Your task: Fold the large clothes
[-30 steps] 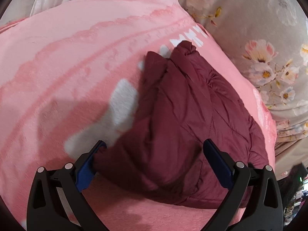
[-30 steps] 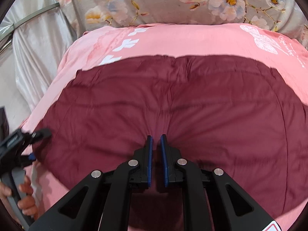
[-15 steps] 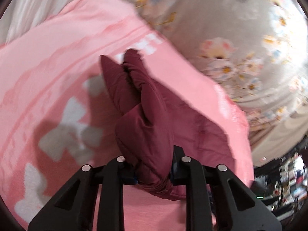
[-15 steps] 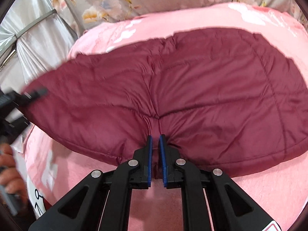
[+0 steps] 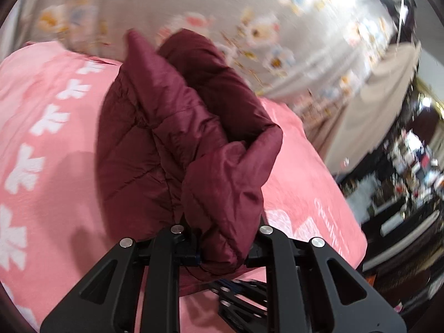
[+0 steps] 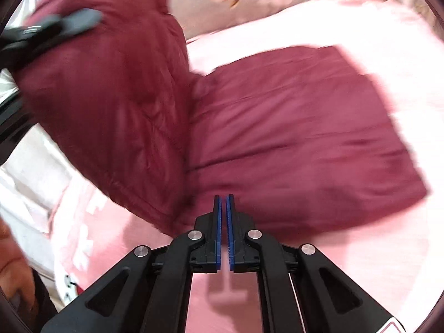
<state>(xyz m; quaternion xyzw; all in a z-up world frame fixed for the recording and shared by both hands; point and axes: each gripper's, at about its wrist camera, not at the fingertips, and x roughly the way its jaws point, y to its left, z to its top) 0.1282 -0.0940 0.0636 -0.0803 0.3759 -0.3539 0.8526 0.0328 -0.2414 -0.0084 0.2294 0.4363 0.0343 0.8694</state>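
Note:
A dark red quilted jacket (image 5: 177, 144) lies on a pink blanket (image 5: 47, 166) on a bed. My left gripper (image 5: 222, 252) is shut on a thick bunch of the jacket's edge and holds that end lifted and folded over. In the right wrist view the lifted flap (image 6: 105, 88) stands up at the left, with the left gripper (image 6: 50, 30) at its top. The rest of the jacket (image 6: 299, 138) lies flat. My right gripper (image 6: 224, 222) is shut with nothing between its blue pads, at the jacket's near edge by the fold.
A grey floral sheet (image 5: 222, 14) hangs behind the bed. Cluttered dark shelves (image 5: 402, 194) stand off the bed's right side. The right gripper shows under the left gripper (image 5: 238, 291). A hand (image 6: 14, 263) is at the lower left.
The left gripper closed on the jacket's end, then lifted it up and over toward the other half. The right gripper let the jacket's edge slip out and now stands shut just before it.

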